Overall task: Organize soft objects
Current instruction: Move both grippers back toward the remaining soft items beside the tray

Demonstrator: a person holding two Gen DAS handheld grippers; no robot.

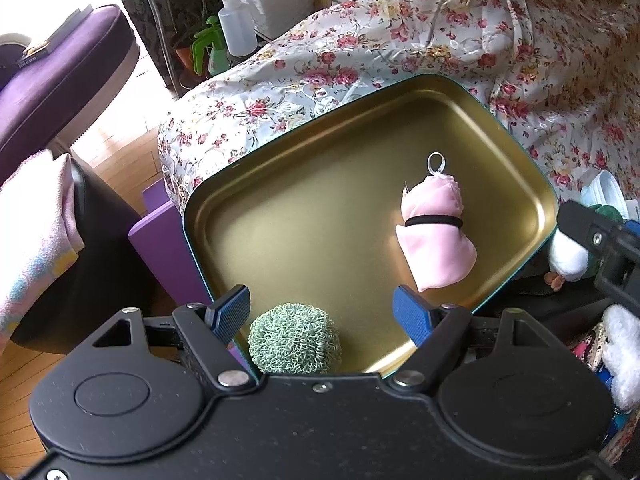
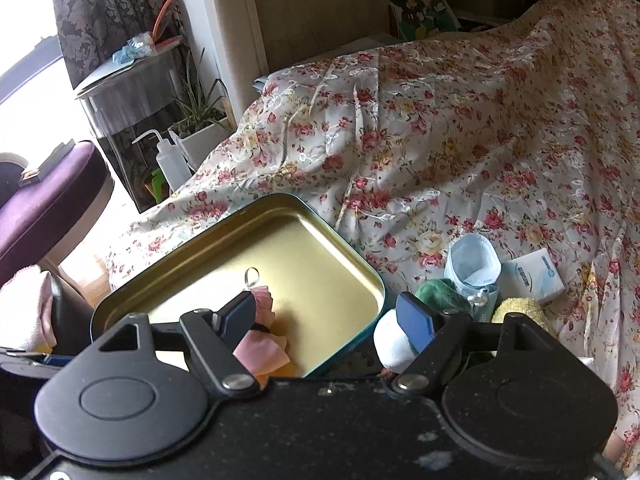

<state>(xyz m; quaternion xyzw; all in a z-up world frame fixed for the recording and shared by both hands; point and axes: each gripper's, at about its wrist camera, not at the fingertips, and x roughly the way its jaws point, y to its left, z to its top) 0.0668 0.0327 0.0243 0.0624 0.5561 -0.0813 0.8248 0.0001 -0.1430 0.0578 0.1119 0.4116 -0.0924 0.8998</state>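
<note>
Nearest my left wrist camera sits the green mesh scrubber [image 1: 294, 338], resting on the near edge of the gold tin tray [image 1: 304, 216] between my spread fingers. I read the left gripper [image 1: 322, 314] as released: its blue pads [image 1: 230, 314] stand well apart and neither touches the scrubber. The pink cloth pouch [image 1: 436, 232], cinched by a black band, lies inside the tray toward its right side.

My right gripper [image 2: 330, 322] is also released, with nothing between its pads. It hovers over the right rim of the tray. Just beside its right finger lies the white plush toy [image 2: 392, 344], outside the tray. Further right on the floral bedspread [image 2: 460, 140] I see a green cloth [image 2: 434, 292], a light blue face mask [image 2: 474, 266], a yellow sponge-like item [image 2: 516, 308] and a tissue pack [image 2: 534, 278].

Step in hand, as I judge it: two soft objects are in the tray, and the rest wait outside. The next move calls for lowering the right gripper over the white plush toy, closing gently, then carrying it over the tray rim.
</note>
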